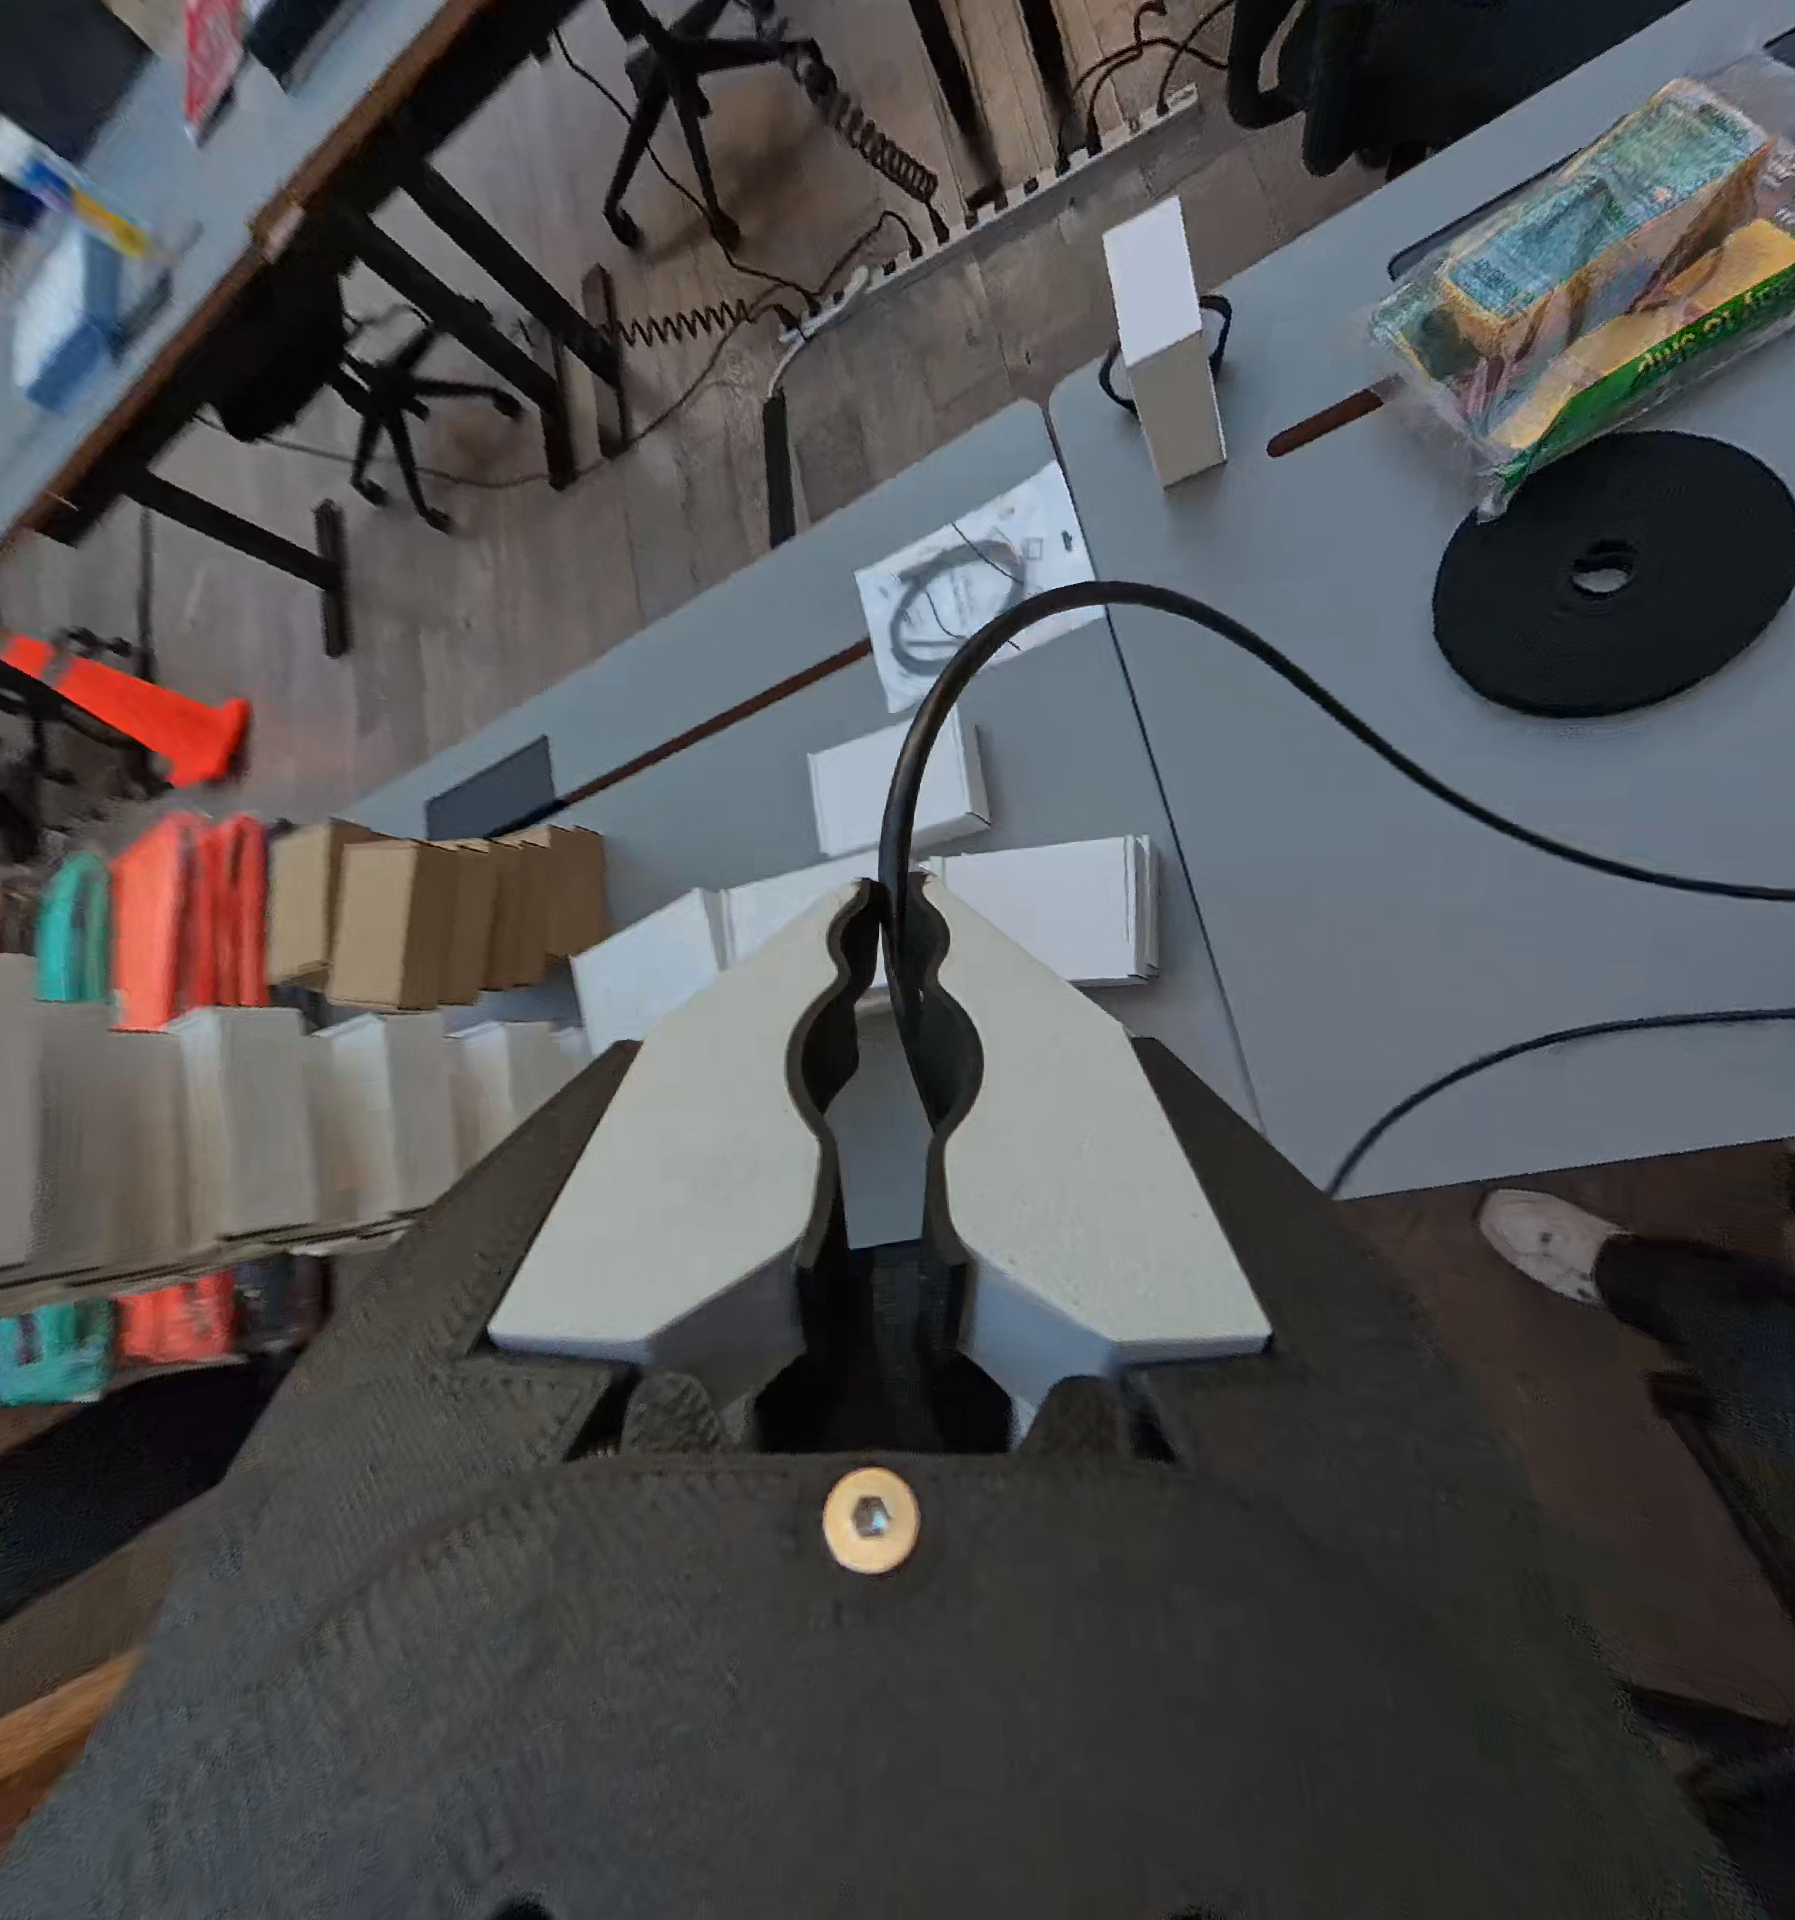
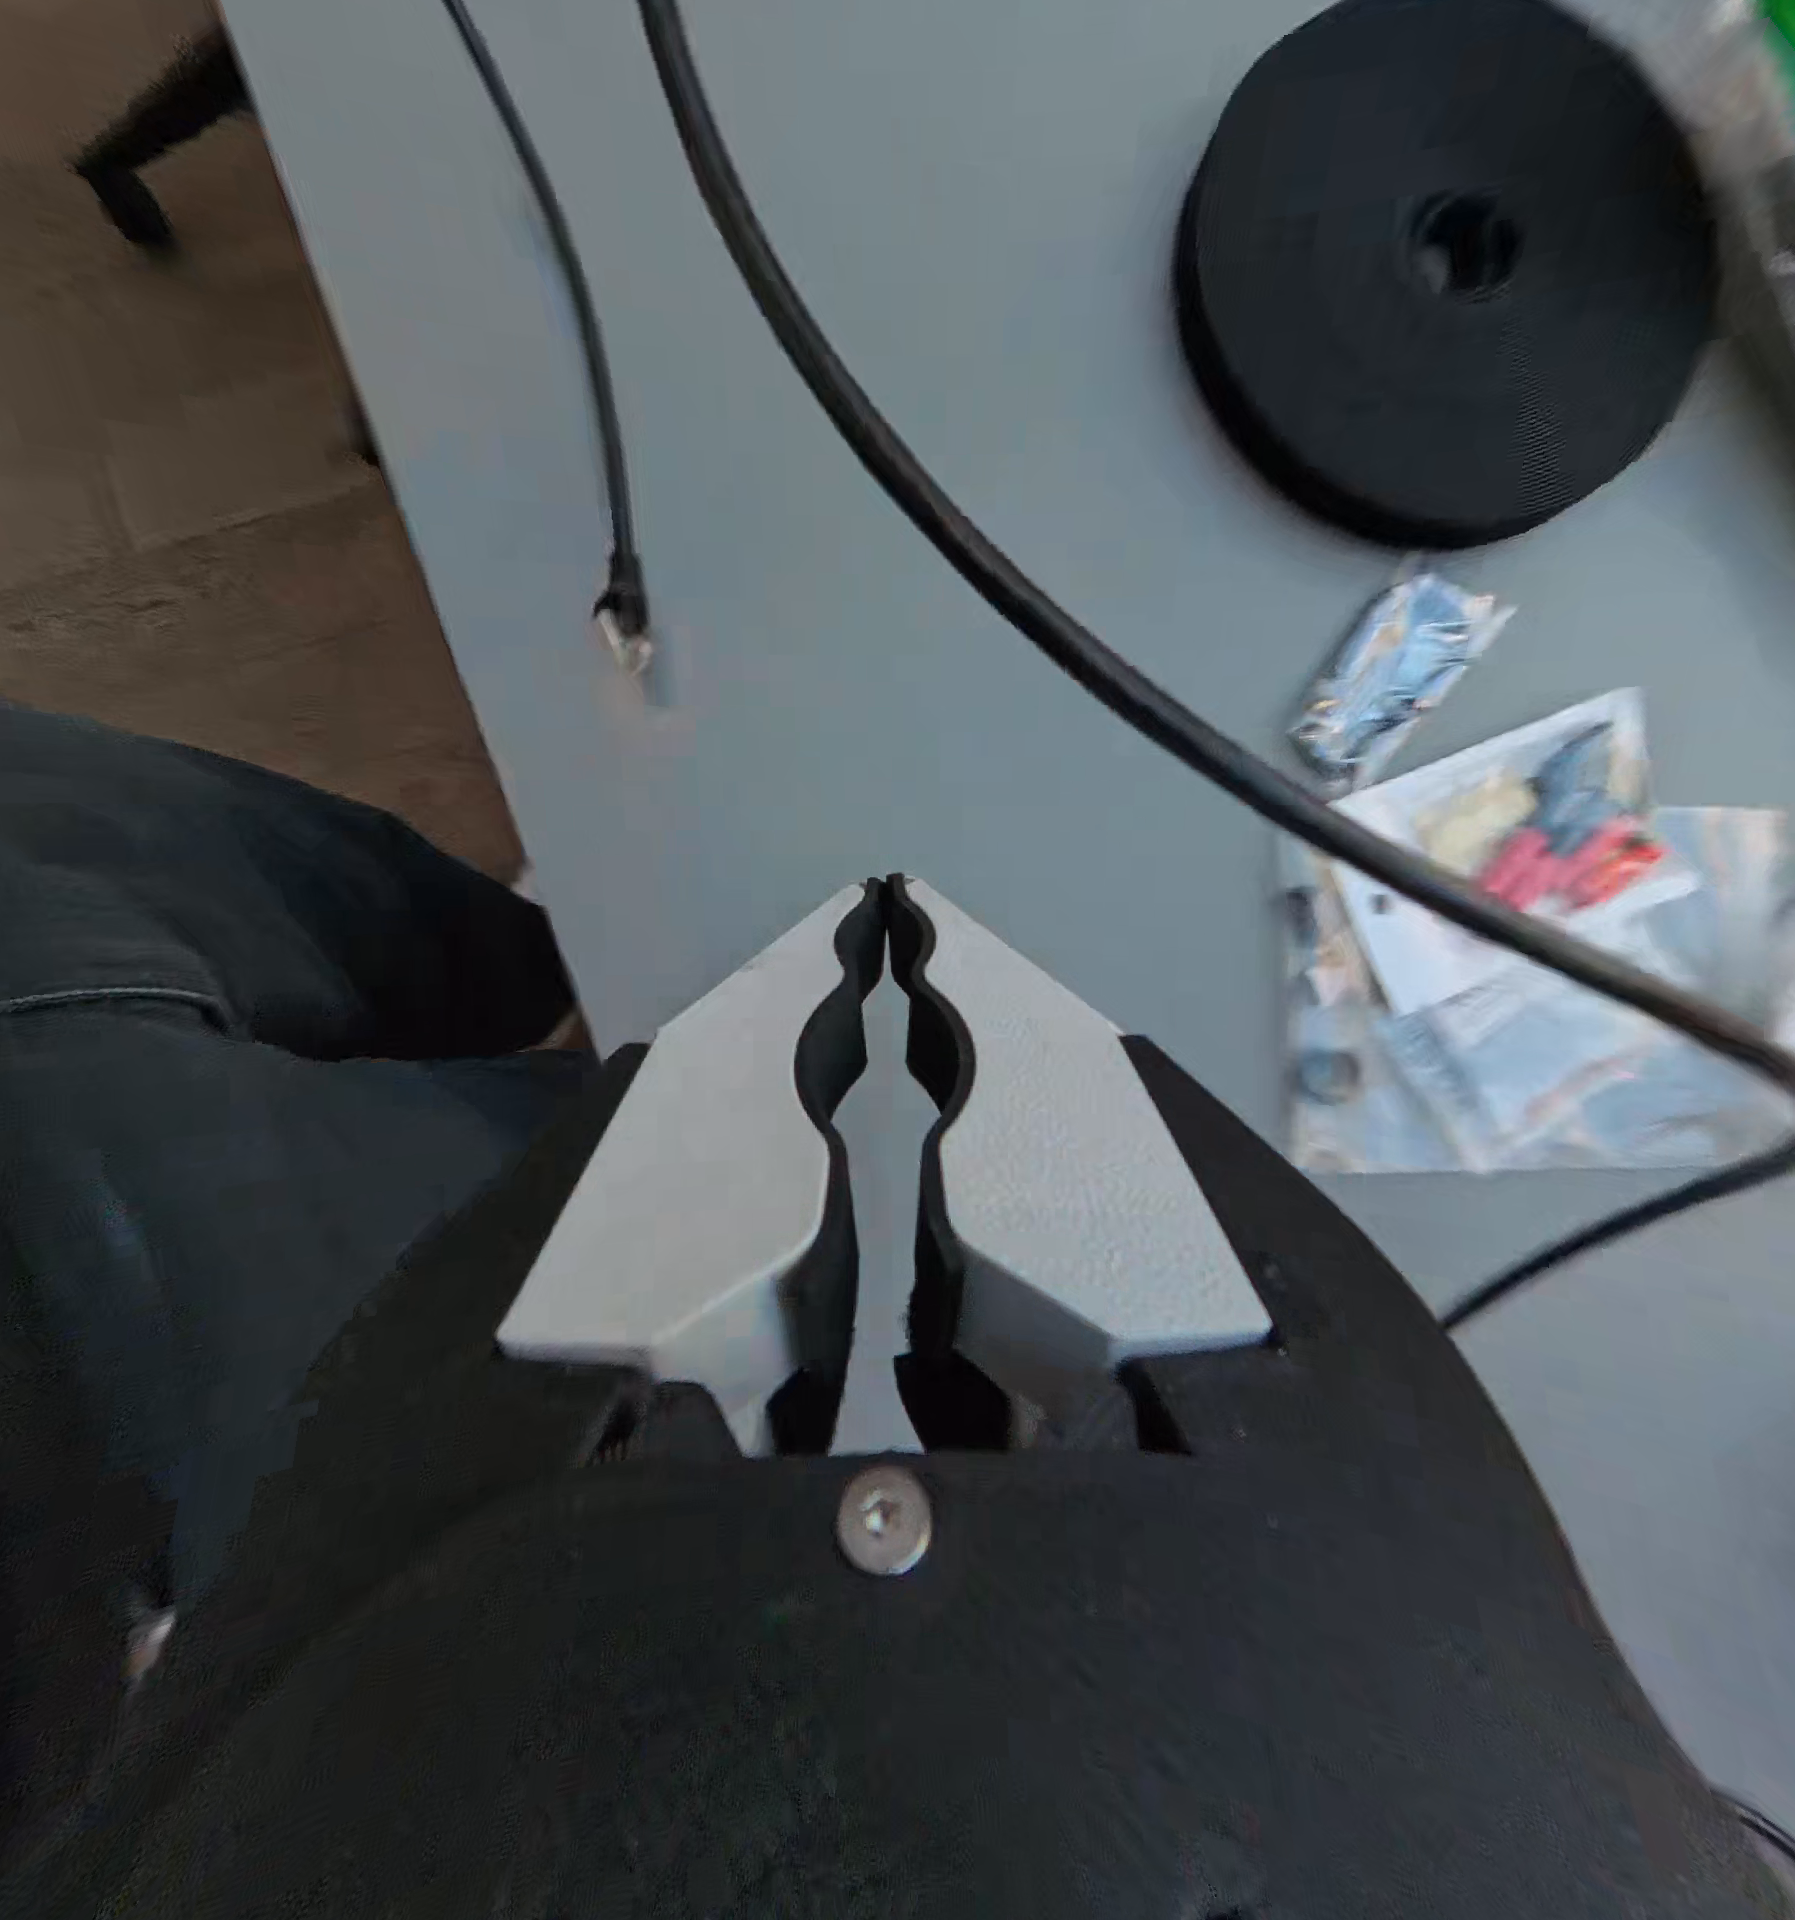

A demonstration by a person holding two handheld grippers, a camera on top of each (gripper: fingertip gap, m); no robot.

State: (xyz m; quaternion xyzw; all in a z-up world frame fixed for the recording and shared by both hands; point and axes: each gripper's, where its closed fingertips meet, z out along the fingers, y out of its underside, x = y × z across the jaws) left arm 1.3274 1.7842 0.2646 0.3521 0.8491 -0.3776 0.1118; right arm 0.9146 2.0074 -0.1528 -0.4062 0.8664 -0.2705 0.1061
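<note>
- Far left in the left wrist view, a row of upright boxes (image 1: 425, 925) in white, orange, teal and brown stands blurred at the edge of a grey table (image 1: 1392, 935).
- The left gripper (image 1: 898, 888) is pressed together on a black cable (image 1: 1288, 675). The cable runs up between its fingers, comes out at the tips, arches over and trails off right across the table.
- Just where the fingers bite the cable is hard to tell, since black cable lies against black pads; it seems to be held near the tips.
- Beyond the tips lie flat white cartons (image 1: 1049, 914) and a clear bag (image 1: 976, 582) with a coiled wire in it.
- Farther right stand a tall white box (image 1: 1163, 343), a black roll (image 1: 1615, 582) lying flat, and a green and yellow packet (image 1: 1620, 270) just behind the roll.
- A shoe (image 1: 1547, 1242) shows on the floor below the table edge.
- In the right wrist view, dark cloth (image 2: 197, 1039) fills the left side.
- A thin lead (image 2: 628, 634) ends in a plug on the table, near its edge.
- The right gripper (image 2: 888, 883) has its tips pressed together on nothing, and hangs over bare table between the thin lead and the cable.
- The cable sweeps past it on the right, apart from it, and bends back over some plastic bags (image 2: 1495, 935); the roll lies beyond them.
</note>
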